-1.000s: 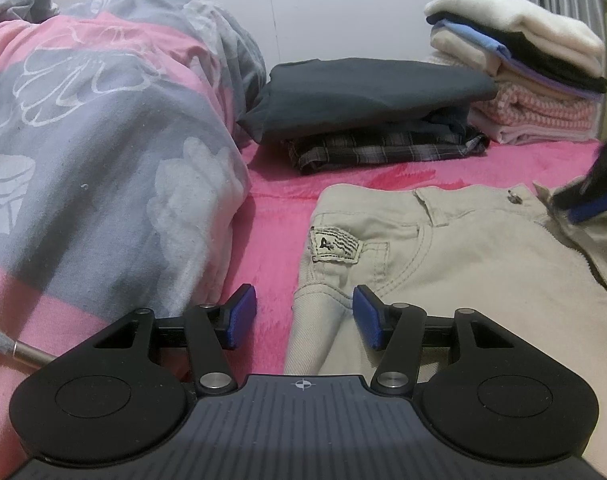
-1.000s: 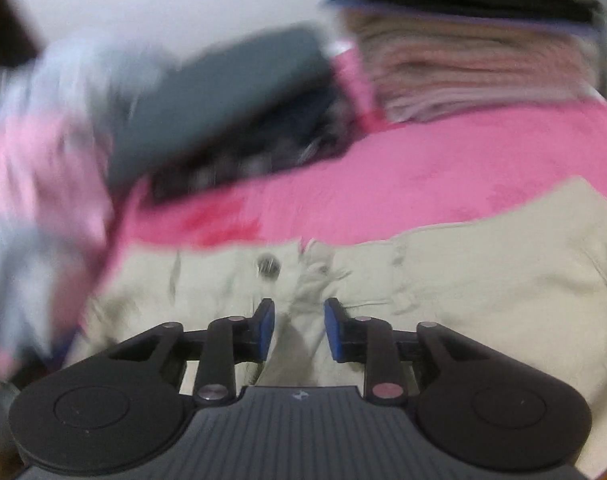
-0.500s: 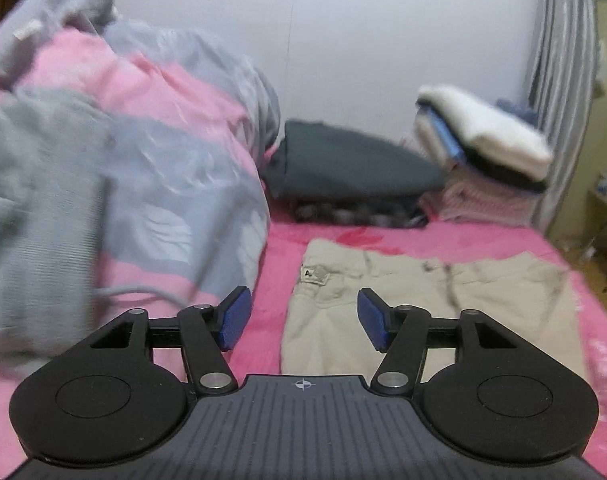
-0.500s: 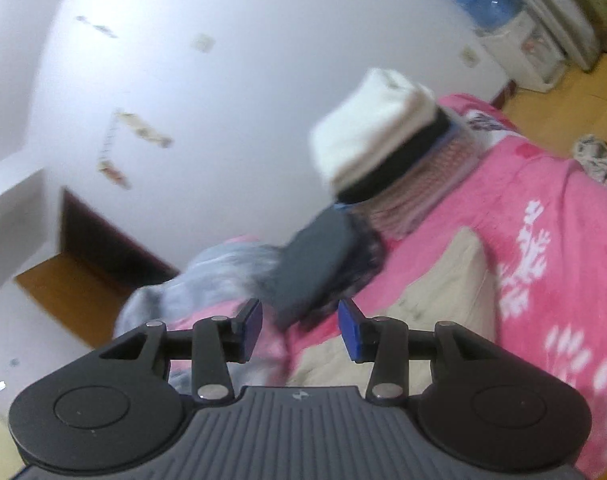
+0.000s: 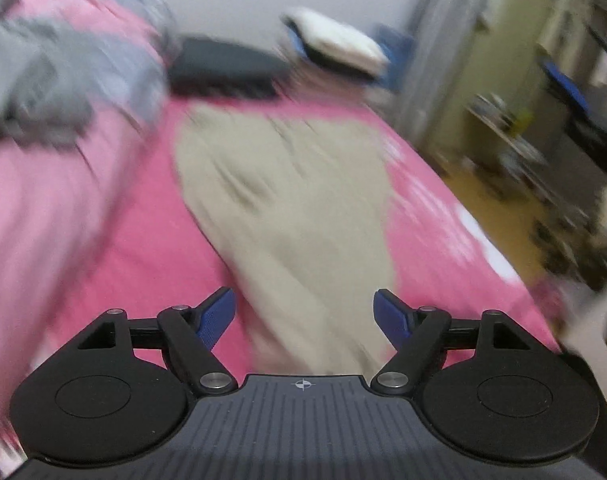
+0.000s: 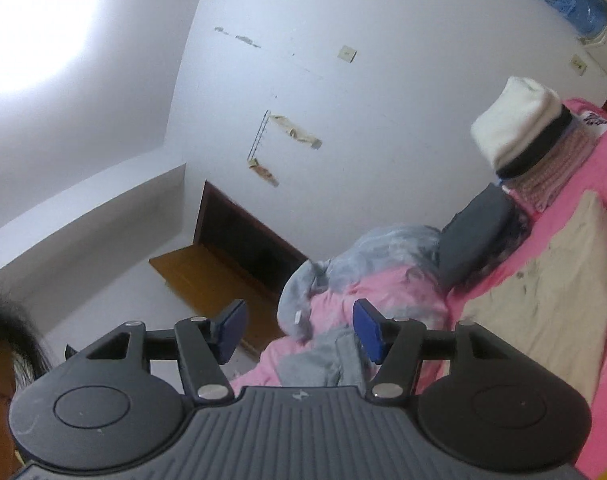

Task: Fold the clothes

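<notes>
Khaki trousers (image 5: pixel 295 200) lie flat on the pink bed (image 5: pixel 143 248), quilt (image 5: pixel 75 72) heaped to their left, two stacks of folded clothes (image 6: pixel 519 140) beyond by the wall. Left gripper (image 5: pixel 304 316) tilts down over the trousers' near end, jaws apart, just been opening, nothing between. Right gripper (image 6: pixel 299 332) points about level toward the wall (image 6: pixel 343 100), jaws likewise opening, empty. Left view is blurred.

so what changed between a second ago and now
Both hand-held grippers pulled up and away from the beige trousers. The left hand-held gripper now looks down the bed from farther back; the right hand-held gripper has swung up toward the wall. The jaws of both have just been opening, with nothing between them. The trousers still lie flat on the pink bedspread, and the folded piles have not moved.
</notes>
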Demonstrator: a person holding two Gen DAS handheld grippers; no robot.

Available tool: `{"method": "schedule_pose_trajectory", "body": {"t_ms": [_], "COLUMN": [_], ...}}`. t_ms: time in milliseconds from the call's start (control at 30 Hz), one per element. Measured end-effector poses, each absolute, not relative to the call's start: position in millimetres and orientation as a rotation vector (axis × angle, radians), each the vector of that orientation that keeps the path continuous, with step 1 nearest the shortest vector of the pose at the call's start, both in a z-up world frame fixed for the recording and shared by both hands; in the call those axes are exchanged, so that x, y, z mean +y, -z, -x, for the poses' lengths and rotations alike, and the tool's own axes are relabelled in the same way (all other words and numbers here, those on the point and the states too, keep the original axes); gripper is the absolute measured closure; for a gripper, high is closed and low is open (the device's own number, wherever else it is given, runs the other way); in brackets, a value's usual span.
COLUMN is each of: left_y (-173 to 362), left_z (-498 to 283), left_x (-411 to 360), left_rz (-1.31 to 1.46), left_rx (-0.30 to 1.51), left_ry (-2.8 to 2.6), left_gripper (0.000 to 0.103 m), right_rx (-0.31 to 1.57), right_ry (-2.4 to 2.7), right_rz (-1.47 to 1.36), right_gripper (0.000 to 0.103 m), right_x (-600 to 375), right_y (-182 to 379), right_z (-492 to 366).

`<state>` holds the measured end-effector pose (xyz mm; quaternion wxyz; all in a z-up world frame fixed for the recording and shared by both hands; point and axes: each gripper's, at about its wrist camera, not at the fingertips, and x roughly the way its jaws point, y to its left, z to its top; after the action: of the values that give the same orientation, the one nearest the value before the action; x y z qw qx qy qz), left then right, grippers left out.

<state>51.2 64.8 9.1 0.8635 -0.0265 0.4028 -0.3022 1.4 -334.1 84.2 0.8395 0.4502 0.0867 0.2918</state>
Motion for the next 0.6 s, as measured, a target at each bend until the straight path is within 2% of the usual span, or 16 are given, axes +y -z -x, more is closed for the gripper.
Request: {"method": "schedule_pose_trajectory", "body": {"t_ms": [200,367,600], "left_y": [24,40,55], "left_z": [-20,-12,2], "left_x": [60,49,44], "left_rz": [0.11,0.062,0.014], "left_rx": [0.949,1.005,1.033], "left_ry": [0.755,0.815,0.846], "left_gripper": [0.027,0.027,0.027], "right_rx": [0.318,0.46,0.707], "right_ry": [-0.622,-0.546,-0.378], "right_rz": [-1.048,-1.119,-0.949], "right_gripper": [0.038,0.038,0.038], "right_x": [-310,-287,-258], "right_y": [-61,-20,17], "right_z": [25,29,22]}}
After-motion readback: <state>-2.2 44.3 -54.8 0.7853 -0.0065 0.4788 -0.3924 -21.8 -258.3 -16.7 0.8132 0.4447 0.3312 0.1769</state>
